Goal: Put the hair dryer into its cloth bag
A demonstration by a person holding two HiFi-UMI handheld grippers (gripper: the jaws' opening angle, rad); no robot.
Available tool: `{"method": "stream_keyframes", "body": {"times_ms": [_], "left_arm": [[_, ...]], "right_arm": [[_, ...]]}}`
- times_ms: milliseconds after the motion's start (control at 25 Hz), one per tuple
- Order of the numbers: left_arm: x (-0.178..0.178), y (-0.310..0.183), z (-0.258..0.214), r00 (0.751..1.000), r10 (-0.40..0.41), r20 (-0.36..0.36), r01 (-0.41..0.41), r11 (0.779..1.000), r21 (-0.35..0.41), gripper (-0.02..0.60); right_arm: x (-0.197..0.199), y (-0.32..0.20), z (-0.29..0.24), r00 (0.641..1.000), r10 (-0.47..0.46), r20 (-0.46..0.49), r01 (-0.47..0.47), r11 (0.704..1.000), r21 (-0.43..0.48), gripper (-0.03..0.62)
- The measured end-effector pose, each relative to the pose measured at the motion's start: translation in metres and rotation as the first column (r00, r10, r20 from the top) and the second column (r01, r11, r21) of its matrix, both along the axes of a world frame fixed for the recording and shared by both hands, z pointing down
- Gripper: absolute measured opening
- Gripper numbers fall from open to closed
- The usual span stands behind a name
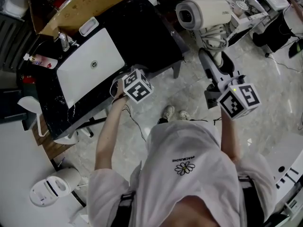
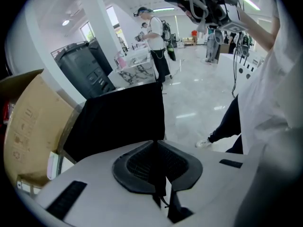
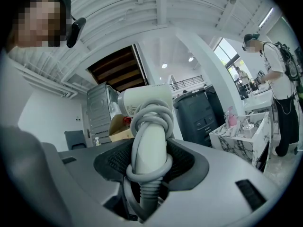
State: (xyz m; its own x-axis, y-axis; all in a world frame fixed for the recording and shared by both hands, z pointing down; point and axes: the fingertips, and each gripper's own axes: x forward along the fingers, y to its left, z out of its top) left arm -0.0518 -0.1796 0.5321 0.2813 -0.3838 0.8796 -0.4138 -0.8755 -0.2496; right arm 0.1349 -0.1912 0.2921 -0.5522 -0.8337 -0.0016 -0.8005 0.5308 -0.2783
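Observation:
The white hair dryer (image 1: 203,13) has its grey cord wound round the handle, and my right gripper (image 1: 215,60) holds it up level over the floor, right of the counter. In the right gripper view the handle (image 3: 147,145) stands between the jaws, and the right gripper (image 3: 147,161) is shut on it. The black cloth bag (image 1: 144,34) lies spread on the counter beside the sink. My left gripper (image 1: 124,80) points steeply down at the bag's near edge. In the left gripper view the black cloth (image 2: 118,119) runs into the pinched jaws of the left gripper (image 2: 155,148).
A white sink (image 1: 90,65) with a faucet (image 1: 64,41) is set in the black counter. A cardboard box (image 1: 80,4) stands behind it and a pink bottle (image 1: 42,60) at its left. A white round appliance (image 1: 52,188) sits on the floor. A person (image 2: 154,37) stands far off.

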Motion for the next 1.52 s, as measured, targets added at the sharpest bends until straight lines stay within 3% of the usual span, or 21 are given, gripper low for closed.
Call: {"method": "stream_keyframes", "body": {"times_ms": [160,360,640,920,1040,1280,1520], "left_arm": [[0.001,-0.003,-0.008,0.992,-0.068,-0.105,0.062,0.996,-0.057,0.034],[0.002,-0.011,-0.021,0.968,-0.152,-0.2,0.141,0.988,-0.066,0.031],[0.004,-0.033,-0.072,0.861,-0.279,-0.426,0.286,0.957,-0.049,0.029],[0.0,-0.054,-0.12,0.79,-0.3,-0.535,0.362,0.932,0.012,0.029],[0.005,-0.057,-0.132,0.772,-0.285,-0.568,0.356,0.935,0.015,0.029],[0.005,-0.06,-0.136,0.785,-0.268,-0.558,0.349,0.936,0.042,0.029],[0.004,-0.06,-0.134,0.801,-0.255,-0.542,0.335,0.941,0.051,0.029]], "right_arm": [[0.0,-0.001,0.002,1.0,-0.01,-0.004,0.01,1.0,-0.003,0.206],[-0.001,-0.001,0.003,1.0,-0.018,-0.004,0.018,1.0,-0.007,0.206],[-0.007,0.005,0.01,0.997,-0.07,-0.018,0.069,0.997,-0.044,0.206],[-0.026,0.03,0.035,0.977,-0.215,0.012,0.215,0.966,-0.147,0.206],[-0.032,0.043,0.048,0.951,-0.302,0.061,0.309,0.929,-0.202,0.206],[-0.042,0.076,0.079,0.894,-0.445,0.053,0.437,0.842,-0.317,0.206],[-0.055,0.11,0.106,0.762,-0.632,0.144,0.623,0.653,-0.429,0.206]]}}
